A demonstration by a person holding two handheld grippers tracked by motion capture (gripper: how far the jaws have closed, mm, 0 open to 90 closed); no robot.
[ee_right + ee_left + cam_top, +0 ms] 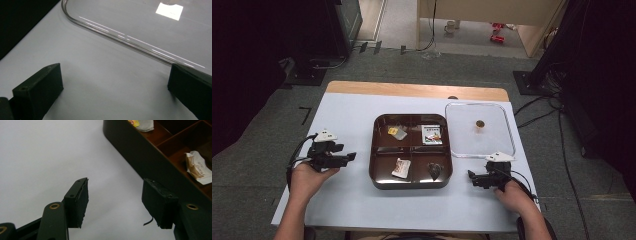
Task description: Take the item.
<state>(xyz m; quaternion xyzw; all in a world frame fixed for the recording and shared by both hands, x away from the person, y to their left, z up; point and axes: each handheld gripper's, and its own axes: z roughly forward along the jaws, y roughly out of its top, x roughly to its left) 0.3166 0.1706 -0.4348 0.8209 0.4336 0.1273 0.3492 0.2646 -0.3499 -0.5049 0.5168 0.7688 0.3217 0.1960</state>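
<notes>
A dark brown tray [412, 185] with four compartments sits mid-table. Its back cells hold a yellow-grey wrapper [397, 132] and a white packet [432, 134]. A white-brown packet [401, 168] and a dark heart-shaped piece [434, 170] lie in the front cells. A clear lid [462, 145] with a gold knob [480, 124] lies flat to the tray's right. My left gripper [349, 157] rests left of the tray, open and holding nothing [115, 182], with the tray wall [140, 155] just beyond its right jaw. My right gripper [472, 176] is open in front of the lid rim [112, 32], also holding nothing [115, 68].
The pale table top [347, 200] has bare room to the left of the tray and in front of it. A wooden strip [412, 90] edges its far side. Dark stands and cables stand on the grey floor around the table.
</notes>
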